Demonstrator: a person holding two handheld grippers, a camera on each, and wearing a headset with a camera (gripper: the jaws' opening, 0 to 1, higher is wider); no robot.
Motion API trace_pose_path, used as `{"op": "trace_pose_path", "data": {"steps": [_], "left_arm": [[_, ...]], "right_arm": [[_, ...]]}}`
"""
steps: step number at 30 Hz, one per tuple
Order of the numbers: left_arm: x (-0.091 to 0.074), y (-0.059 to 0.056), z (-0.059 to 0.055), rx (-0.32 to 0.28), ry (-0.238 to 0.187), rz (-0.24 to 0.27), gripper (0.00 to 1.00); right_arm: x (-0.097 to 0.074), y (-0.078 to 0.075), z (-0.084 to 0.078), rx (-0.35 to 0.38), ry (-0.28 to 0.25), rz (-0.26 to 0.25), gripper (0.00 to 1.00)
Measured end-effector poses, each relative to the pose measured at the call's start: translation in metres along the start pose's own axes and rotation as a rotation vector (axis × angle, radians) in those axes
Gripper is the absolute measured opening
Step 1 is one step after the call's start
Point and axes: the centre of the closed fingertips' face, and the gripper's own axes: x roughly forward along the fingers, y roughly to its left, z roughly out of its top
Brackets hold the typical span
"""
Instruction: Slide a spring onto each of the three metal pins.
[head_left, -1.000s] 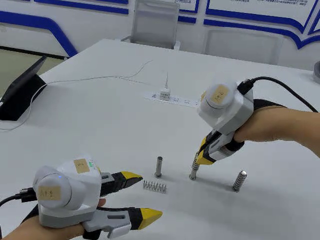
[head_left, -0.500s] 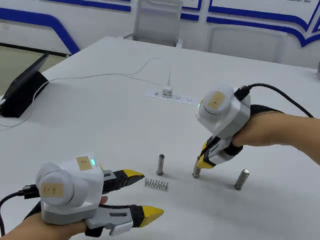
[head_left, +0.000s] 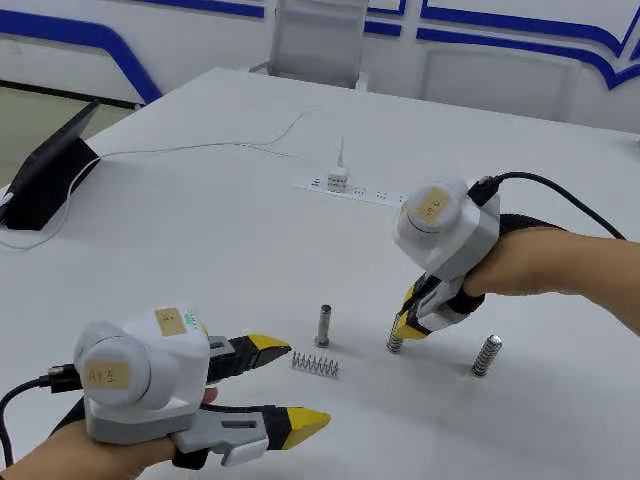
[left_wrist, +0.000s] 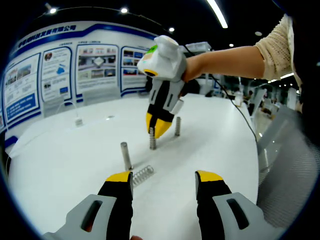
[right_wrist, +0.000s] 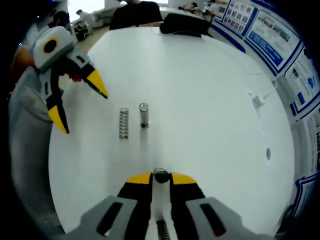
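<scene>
Pinches middle spring on middle pin with right tongs; holds left tongs spread over desk, near loose spring lying beside bare pin.

The left pin, middle pin and right pin stand in a row on my bench. A loose spring lies before the left pin — nearer me.

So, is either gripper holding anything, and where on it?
The right gripper pinches the spring on the middle pin near its top; left gripper is open, empty.
</scene>
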Motion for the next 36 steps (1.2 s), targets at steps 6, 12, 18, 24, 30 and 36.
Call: {"op": "trace_pose_path", "data": {"steps": [6, 12, 18, 24, 30, 36], "left_arm": [[0.0, 0.0, -0.001, 0.0, 0.002, 0.0, 0.51], [0.0, -0.001, 0.0, 0.003, 0.004, -0.001, 0.51], [0.0, -0.001, -0.001, 0.003, 0.007, -0.002, 0.51], [0.0, -0.002, -0.001, 0.008, 0.013, -0.006, 0.51], [-0.001, -0.002, -0.002, 0.006, 0.015, -0.002, 0.51], [-0.001, -0.003, -0.002, 0.009, 0.019, -0.004, 0.51]], "right_arm": [[0.0, 0.001, -0.001, -0.003, -0.009, -0.004, 0.19], [-0.008, -0.001, 0.004, -0.007, -0.032, -0.021, 0.22], [-0.018, -0.001, 0.018, -0.028, -0.074, -0.049, 0.22], [-0.017, 0.014, 0.035, -0.066, -0.102, -0.038, 0.22], [-0.008, 0.03, 0.047, -0.068, -0.124, 0.004, 0.21], [0.005, 0.043, 0.05, -0.067, -0.127, 0.038, 0.19]]}}
